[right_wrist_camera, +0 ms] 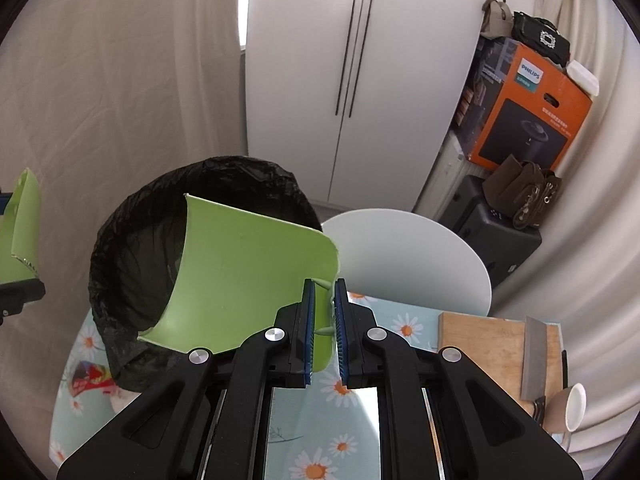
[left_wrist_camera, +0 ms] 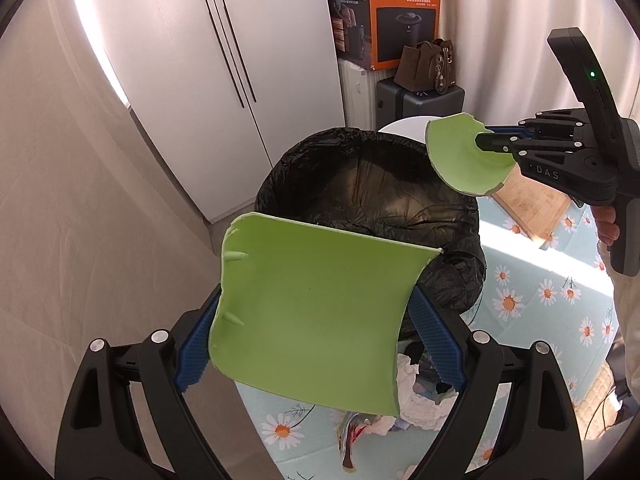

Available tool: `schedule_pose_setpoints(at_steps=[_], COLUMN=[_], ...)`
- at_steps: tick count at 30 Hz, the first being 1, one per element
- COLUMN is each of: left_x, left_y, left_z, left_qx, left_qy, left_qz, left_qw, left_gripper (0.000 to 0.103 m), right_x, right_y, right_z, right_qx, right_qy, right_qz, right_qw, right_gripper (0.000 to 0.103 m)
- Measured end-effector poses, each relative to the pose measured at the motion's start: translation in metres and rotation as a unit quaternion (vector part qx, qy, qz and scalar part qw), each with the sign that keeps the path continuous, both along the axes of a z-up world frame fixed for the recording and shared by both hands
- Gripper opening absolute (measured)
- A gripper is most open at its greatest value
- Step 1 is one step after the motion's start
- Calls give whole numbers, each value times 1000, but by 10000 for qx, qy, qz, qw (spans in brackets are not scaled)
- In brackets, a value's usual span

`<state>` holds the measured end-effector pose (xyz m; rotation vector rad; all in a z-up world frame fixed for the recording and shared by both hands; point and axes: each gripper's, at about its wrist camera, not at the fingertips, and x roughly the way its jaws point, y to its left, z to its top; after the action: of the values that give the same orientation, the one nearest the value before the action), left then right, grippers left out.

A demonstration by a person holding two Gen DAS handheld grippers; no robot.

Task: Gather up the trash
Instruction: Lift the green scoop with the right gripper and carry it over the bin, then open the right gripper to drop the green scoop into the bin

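Two broken pieces of green plastic are held above a bin lined with a black bag (left_wrist_camera: 372, 184). My left gripper (left_wrist_camera: 316, 316) is shut on the large curved green piece (left_wrist_camera: 320, 280), its blue pads pressing on both side edges. In the same view, my right gripper (left_wrist_camera: 494, 144) hangs over the bin's far right rim, shut on the smaller rounded green piece (left_wrist_camera: 452, 156). The right wrist view shows my right gripper (right_wrist_camera: 324, 292) pinching that piece (right_wrist_camera: 248, 272) by its edge, in front of the bin (right_wrist_camera: 132, 248). The left-held piece (right_wrist_camera: 24, 232) shows at the left edge.
The table has a daisy-print cloth (right_wrist_camera: 320, 440). On it lie a snack wrapper (right_wrist_camera: 90, 376), crumpled tissue (left_wrist_camera: 416, 396), a cutting board (right_wrist_camera: 488, 340) with a cleaver (right_wrist_camera: 534, 360), and a cup (right_wrist_camera: 568, 408). A white round plate (right_wrist_camera: 408, 256), a dark suitcase (right_wrist_camera: 500, 236) and an orange box (right_wrist_camera: 528, 116) stand behind.
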<state>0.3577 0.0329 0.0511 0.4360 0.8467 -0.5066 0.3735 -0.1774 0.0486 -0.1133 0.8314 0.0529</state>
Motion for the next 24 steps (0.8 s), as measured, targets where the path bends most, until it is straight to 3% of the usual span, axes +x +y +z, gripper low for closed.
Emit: schedule_pose_setpoints(at_steps=[13,24], left_x=[43,70], left_y=[-39,-57], left_z=[-28,-49], left_qx=[92,251], left_qy=[381,656], left_qz=[-104,-385], left_qw=[9992,9968], left_gripper=[87,88], right_x=[55,83], right_y=[4,5], right_z=[-14,-37], right_qx=[162,416], right_qy=[-2,158], right_qz=[516,599], right_qw=[9985,9972], right_gripper=[9,9])
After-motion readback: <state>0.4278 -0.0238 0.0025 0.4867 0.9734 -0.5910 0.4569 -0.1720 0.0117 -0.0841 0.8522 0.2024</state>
